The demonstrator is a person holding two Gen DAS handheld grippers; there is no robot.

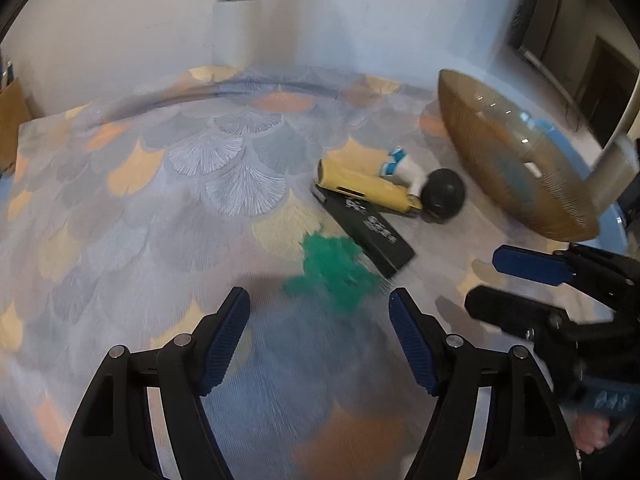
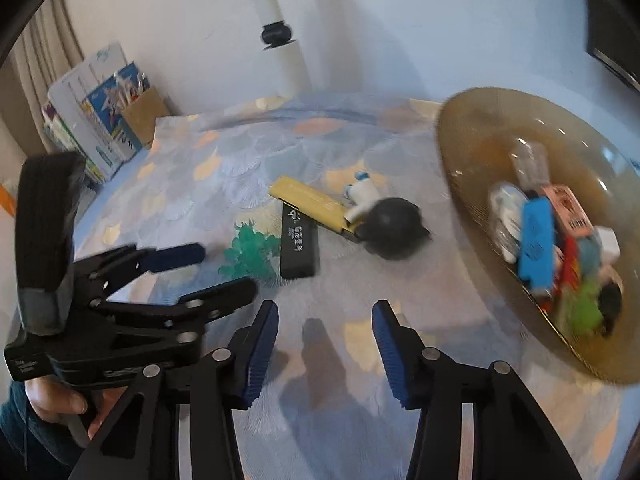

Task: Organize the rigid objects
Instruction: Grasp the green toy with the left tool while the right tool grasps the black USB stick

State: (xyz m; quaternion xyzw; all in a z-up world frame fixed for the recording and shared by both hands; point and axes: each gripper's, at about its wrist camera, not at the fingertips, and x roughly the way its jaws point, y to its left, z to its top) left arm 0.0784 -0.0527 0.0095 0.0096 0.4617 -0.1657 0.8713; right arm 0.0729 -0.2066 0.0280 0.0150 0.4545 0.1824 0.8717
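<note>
On the patterned tablecloth lie a green plastic plant piece (image 1: 334,270) (image 2: 251,254), a black box (image 1: 366,230) (image 2: 299,242), a yellow box (image 1: 368,188) (image 2: 310,204), a white and blue figure (image 1: 404,166) (image 2: 362,194) and a black ball (image 1: 444,192) (image 2: 394,226). A brown glass bowl (image 1: 480,152) (image 2: 464,152) at the right holds several small objects, among them a blue block (image 2: 538,240). My left gripper (image 1: 320,328) (image 2: 216,270) is open and empty, just short of the green piece. My right gripper (image 2: 325,338) (image 1: 486,284) is open and empty above the cloth.
The tablecloth (image 1: 160,208) covers the table to its far edge at the white wall. Printed boxes and a cardboard box (image 2: 104,116) stand at the far left. A black fitting on a white post (image 2: 276,34) is on the wall.
</note>
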